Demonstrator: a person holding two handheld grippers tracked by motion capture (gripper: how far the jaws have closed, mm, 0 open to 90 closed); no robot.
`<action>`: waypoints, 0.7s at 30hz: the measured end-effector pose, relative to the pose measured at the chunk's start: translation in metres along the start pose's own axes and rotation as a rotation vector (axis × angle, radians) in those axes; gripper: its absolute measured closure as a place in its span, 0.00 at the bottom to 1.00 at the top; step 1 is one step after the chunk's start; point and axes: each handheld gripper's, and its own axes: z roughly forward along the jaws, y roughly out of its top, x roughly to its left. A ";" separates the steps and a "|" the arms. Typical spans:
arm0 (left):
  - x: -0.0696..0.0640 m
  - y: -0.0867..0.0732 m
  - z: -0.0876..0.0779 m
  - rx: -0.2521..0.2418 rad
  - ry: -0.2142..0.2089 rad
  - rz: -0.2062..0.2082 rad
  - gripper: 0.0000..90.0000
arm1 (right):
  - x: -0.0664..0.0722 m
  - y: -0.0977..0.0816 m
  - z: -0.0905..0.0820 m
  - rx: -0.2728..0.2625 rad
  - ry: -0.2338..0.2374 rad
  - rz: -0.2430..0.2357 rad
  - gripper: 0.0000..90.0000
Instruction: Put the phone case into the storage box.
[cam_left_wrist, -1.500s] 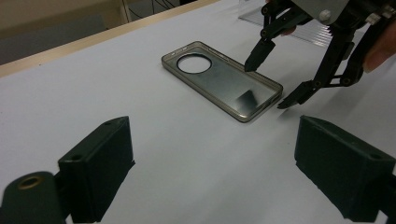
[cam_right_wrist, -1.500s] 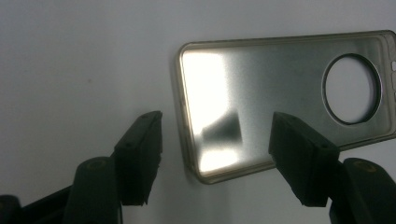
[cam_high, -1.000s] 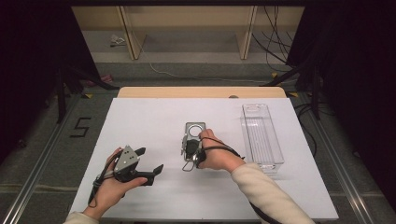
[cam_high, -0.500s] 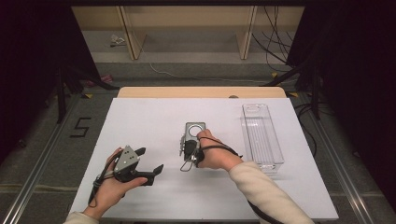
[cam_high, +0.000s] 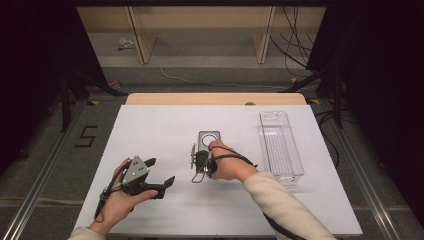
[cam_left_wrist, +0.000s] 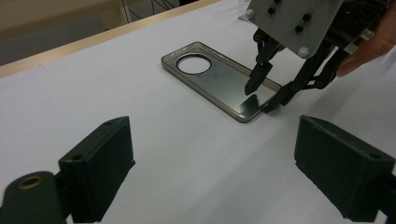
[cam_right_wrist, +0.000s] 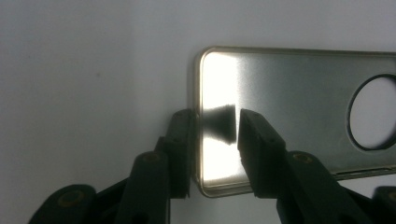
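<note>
The right gripper (cam_right_wrist: 215, 135) has just been closing around the phone case's (cam_right_wrist: 299, 107) short end (thin, stiff, slippery); left gripper (cam_left_wrist: 215, 172) spread.

Right claw (cam_right_wrist: 215, 140) jaws closing astride phone case (cam_right_wrist: 299, 112) end rim.

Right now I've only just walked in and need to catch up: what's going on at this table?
A person works with a gripper in each hand. The right gripper straddles the short end rim of a flat, shiny metal phone case with a round hole lying on the white table; its jaws have just been closing, one outside the rim, one over the inside, a small gap left. The left gripper rests open nearby. A clear plastic tray sits to the right.
</note>
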 end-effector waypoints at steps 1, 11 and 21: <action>0.000 0.000 0.000 0.000 0.000 0.000 0.13 | 0.000 0.000 0.000 0.000 0.000 0.000 0.74; 0.000 0.000 0.000 0.000 0.001 0.001 0.13 | 0.001 0.002 -0.001 0.021 0.039 -0.037 0.85; 0.000 0.000 0.000 0.001 0.001 0.001 0.13 | 0.003 0.003 0.000 0.026 0.044 -0.048 0.90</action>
